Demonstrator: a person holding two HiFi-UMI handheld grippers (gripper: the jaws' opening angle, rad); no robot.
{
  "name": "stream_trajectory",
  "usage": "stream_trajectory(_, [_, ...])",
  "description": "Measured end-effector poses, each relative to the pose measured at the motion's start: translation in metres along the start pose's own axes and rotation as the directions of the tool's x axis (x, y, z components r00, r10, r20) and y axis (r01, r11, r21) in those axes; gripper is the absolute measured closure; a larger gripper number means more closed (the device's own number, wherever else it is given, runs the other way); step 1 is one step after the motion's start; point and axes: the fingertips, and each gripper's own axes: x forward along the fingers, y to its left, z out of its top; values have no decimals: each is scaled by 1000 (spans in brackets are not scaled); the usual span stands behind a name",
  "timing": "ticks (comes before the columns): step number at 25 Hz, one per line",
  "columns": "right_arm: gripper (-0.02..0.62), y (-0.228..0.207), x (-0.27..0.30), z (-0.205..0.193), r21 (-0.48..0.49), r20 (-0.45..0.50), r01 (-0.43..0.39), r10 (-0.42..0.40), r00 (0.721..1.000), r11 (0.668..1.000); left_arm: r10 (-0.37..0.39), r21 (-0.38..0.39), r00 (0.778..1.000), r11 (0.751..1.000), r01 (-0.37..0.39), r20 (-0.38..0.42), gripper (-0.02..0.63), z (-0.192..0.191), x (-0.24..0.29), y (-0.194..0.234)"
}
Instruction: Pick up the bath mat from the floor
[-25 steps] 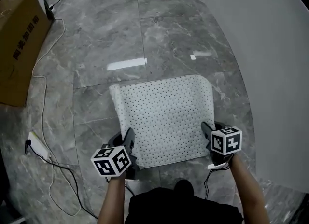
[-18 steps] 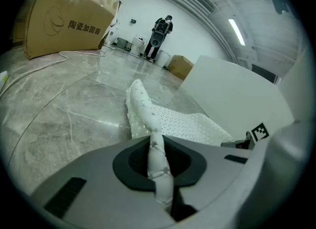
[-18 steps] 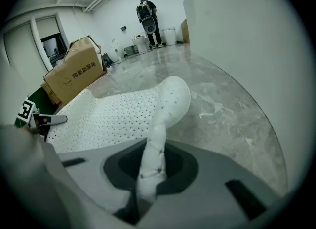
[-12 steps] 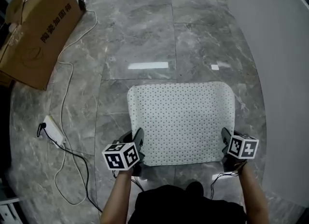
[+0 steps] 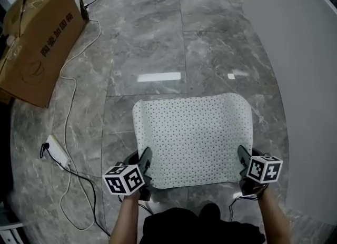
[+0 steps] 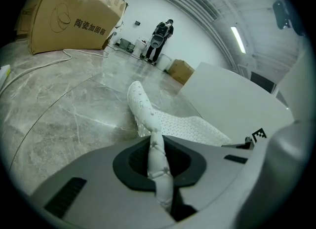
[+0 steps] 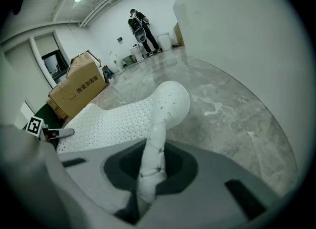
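Both near corners of the bath mat (image 5: 195, 138) are pinched. The left tool (image 5: 144, 160) clamps the near-left one, and the right tool (image 5: 244, 160) has just been closing onto the near-right. It lies mostly flat on the floor (image 5: 152, 43), so lifting seems next.

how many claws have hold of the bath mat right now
2. The left claw is shut on the near left corner of the bath mat; the right claw, whose jaws have just been closing, pinches its near right corner. None hidden.
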Motion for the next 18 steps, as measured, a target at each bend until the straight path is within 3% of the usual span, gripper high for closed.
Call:
stream_trajectory(3, [571,3,-7,6,52,-3,-38,38,999,998,-2,-14,1000,1000,2,6,581,7,-4,-9])
stream_trajectory(9, [571,28,-43,28,117,-8,-50,51,999,992,15,-120,999,993,-11,30,583,37,-36,-38])
stream_trajectory(18, [571,100,-162,70,151,-116,-51,69,991,987,34,-112,997,993,-41,-68,583,99,-133,-127])
